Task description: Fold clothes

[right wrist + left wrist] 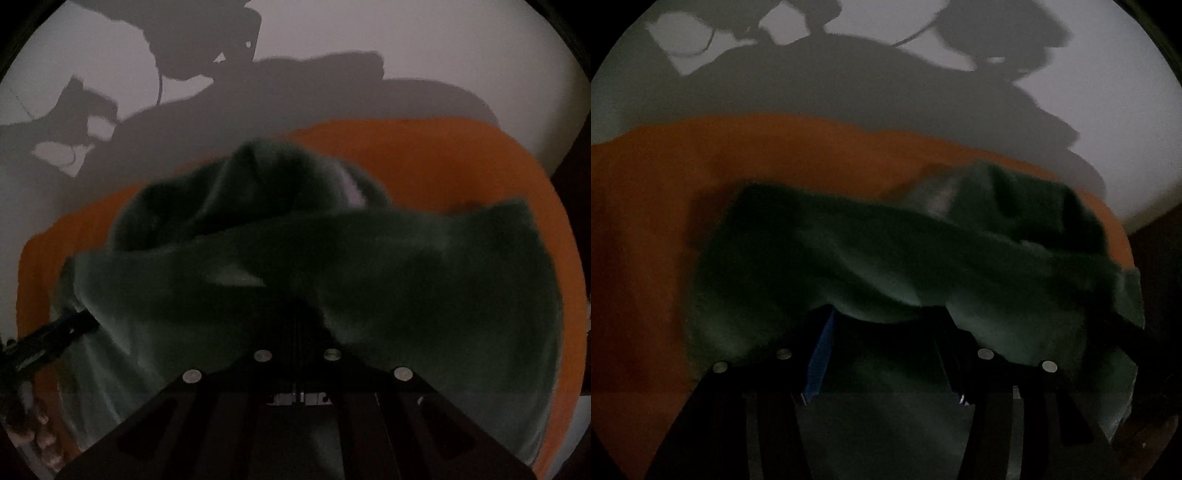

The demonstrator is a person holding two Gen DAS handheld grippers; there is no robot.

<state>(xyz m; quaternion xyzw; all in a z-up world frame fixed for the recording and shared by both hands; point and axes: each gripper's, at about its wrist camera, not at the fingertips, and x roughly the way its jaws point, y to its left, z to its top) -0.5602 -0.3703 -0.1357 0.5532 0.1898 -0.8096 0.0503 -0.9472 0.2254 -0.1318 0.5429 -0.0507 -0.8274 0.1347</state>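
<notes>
Dark green garment lifted over an orange cloth spread on the pale counter. Left hand-held gripper: fingers apart, green fabric draped over the tips; real grip impossible to tell. Right hand-held gripper: fingers together, clamped on a fold of the garment. Picture dim and blurred.

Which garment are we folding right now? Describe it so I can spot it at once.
On the pale table lies a flat orange cloth. Bunched on top of it is the dark green garment, lifted at its near edge, the only green piece.
</notes>
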